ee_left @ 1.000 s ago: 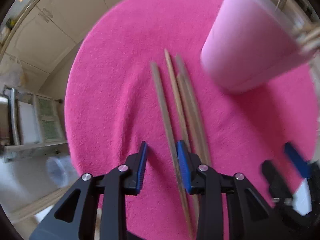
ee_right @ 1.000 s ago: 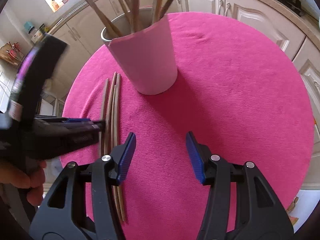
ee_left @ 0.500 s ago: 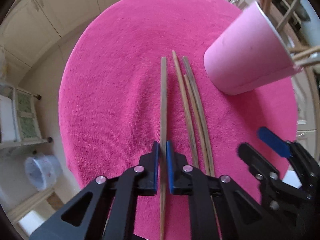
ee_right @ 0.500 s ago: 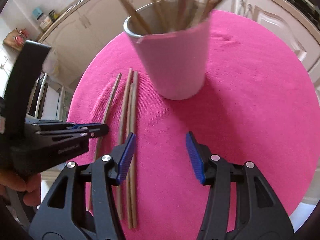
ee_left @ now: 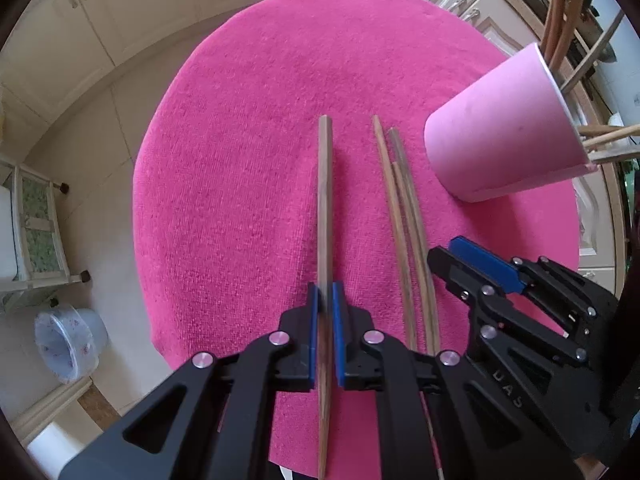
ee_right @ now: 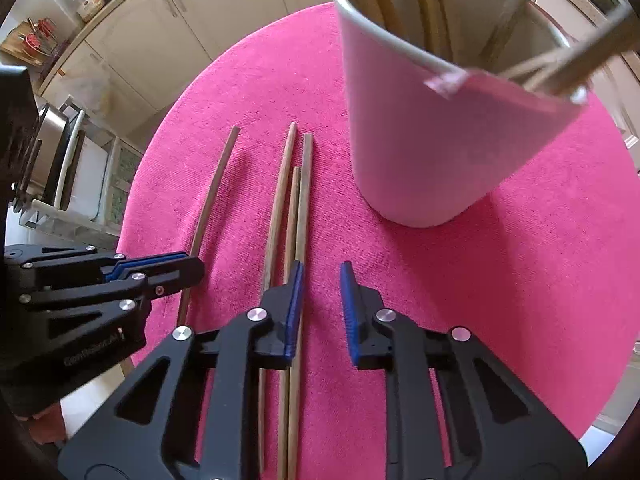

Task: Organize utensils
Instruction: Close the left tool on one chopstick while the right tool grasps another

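The left gripper is clamped on a single wooden chopstick, its blue pads pressing both sides of the stick near the nearer end. That chopstick's long axis runs straight away from the gripper over the pink cloth on the round worktop. Just right of it lie three more chopsticks, bunched side by side and roughly parallel to it. The right gripper has just been closing; its jaws are still parted, nothing is pressed between them, and its left pad sits just beside the rightmost stick of the three. Raised lettering on the gripper bodies is too blurred to read. Farther off, right of the sticks, stands a pink cup holding further chopsticks upright.
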Demonstrator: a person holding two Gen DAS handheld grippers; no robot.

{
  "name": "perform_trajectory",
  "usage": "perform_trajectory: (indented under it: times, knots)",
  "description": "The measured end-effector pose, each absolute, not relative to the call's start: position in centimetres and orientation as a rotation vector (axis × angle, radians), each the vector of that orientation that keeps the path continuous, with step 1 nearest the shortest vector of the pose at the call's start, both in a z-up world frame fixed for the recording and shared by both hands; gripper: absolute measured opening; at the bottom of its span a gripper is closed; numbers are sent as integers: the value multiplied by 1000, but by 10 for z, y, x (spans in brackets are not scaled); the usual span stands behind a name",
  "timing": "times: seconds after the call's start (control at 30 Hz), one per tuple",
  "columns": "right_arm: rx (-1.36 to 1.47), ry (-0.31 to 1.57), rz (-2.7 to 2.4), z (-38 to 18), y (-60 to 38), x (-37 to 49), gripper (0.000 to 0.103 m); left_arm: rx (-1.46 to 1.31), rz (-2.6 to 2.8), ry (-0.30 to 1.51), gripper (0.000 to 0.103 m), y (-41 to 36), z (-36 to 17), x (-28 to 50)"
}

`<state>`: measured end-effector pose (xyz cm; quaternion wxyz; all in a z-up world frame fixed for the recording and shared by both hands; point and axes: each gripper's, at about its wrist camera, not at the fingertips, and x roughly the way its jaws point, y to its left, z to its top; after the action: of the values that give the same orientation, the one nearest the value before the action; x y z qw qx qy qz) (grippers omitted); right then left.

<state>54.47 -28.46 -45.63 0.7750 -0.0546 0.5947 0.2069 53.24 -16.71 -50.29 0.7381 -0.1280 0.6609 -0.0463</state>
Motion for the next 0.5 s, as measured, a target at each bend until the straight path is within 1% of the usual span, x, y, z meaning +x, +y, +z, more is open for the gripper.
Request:
perform_trajectory:
  times: [0.5]
  knots:
    - [-175,1378,361,-465,-256,553,17,-249,-170,1457,7,-164,-498,540]
